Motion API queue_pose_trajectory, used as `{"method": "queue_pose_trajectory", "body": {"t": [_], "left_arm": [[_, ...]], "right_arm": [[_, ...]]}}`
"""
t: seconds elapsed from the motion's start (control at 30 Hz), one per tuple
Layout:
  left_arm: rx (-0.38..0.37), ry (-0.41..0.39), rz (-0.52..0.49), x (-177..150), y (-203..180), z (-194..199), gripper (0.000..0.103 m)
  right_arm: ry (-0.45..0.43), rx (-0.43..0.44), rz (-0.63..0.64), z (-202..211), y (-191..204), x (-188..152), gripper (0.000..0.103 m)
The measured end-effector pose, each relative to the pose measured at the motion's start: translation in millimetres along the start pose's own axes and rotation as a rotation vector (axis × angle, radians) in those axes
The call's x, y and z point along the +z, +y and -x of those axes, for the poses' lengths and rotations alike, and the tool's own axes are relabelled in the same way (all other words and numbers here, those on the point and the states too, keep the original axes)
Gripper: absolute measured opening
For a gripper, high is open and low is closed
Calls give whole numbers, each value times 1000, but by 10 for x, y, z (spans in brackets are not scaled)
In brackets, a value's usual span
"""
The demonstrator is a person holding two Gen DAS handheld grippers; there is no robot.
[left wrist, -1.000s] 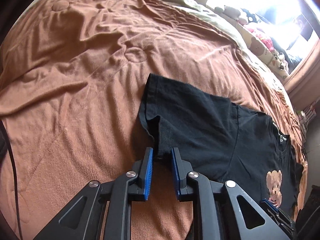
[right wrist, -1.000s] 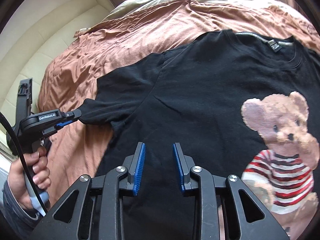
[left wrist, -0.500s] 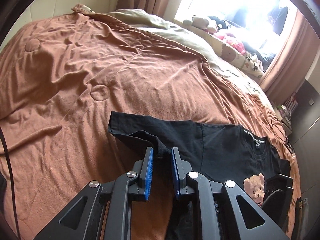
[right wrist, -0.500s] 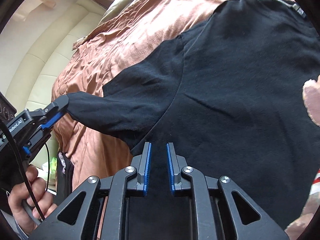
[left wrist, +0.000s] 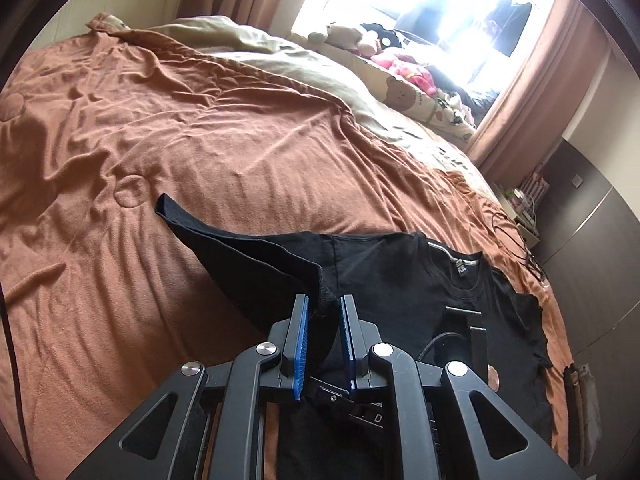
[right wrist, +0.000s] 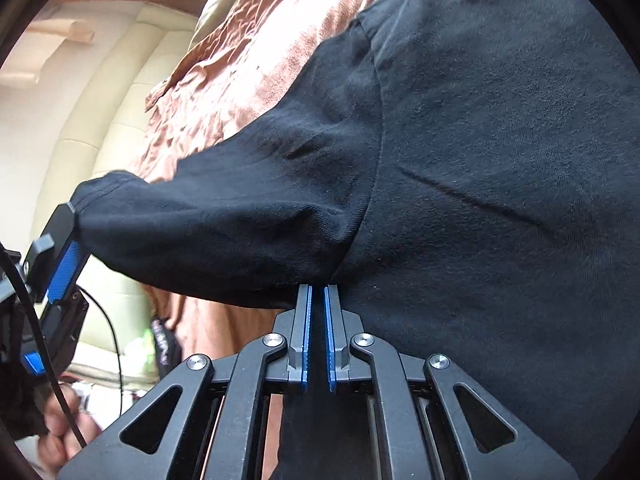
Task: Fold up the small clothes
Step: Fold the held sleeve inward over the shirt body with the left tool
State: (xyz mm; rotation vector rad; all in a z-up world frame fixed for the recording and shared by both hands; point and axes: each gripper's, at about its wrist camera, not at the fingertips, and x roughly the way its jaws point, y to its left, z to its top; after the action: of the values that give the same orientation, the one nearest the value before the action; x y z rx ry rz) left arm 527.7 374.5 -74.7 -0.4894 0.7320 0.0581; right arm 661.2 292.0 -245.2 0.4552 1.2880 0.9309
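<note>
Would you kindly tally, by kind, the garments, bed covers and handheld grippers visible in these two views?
Black T-shirt: 1
Bed covers: 2, brown blanket and beige quilt
Grippers: 2, left gripper and right gripper, both pinching the shirt
Total: 5

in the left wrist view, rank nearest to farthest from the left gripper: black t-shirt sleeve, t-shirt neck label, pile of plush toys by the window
1. Black t-shirt sleeve: pinched in the left gripper, rising up-left.
2. T-shirt neck label: to the right, at the collar, flat on the brown bedspread.
3. Pile of plush toys: far end of the bed, by the bright window.
</note>
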Motion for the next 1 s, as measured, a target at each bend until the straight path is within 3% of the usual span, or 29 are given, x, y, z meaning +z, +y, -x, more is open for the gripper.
{"method": "queue_pose_trajectory", "body": {"t": [0.4, 0.47, 0.6, 0.73, 0.77, 0.83, 0.9, 0.93, 1.0], "left_arm": [[-77, 80, -121, -158, -624, -106, 16], [-90, 103, -131, -226, -726, -173, 16], [-104, 173, -156, -391, -917, -378, 16], [-104, 286, -160, -561, -1052, -580, 19], [-108, 297, -160, -583, -1071, -575, 22], [-105, 292, -158, -588, -1083, -503, 47], [-83, 250, -161, -568, -1064, -358, 64], [-65, 229, -162, -549, -1040, -292, 70], [-12, 201, -146, -494, -953, -205, 72]], "right_arm": [[-100, -113, 48, 860, -63, -32, 4], [-113, -120, 41, 1010, -100, -64, 10], [-156, -154, 37, 1272, -163, -119, 56], [-202, -168, 19, 1552, -230, -237, 58], [-205, -168, 12, 1604, -229, -274, 58], [-206, -174, 8, 1657, -238, -293, 58], [-207, -171, 5, 1700, -224, -330, 58], [-209, -169, 6, 1730, -218, -346, 58], [-210, -163, 13, 1773, -196, -380, 58]]}}
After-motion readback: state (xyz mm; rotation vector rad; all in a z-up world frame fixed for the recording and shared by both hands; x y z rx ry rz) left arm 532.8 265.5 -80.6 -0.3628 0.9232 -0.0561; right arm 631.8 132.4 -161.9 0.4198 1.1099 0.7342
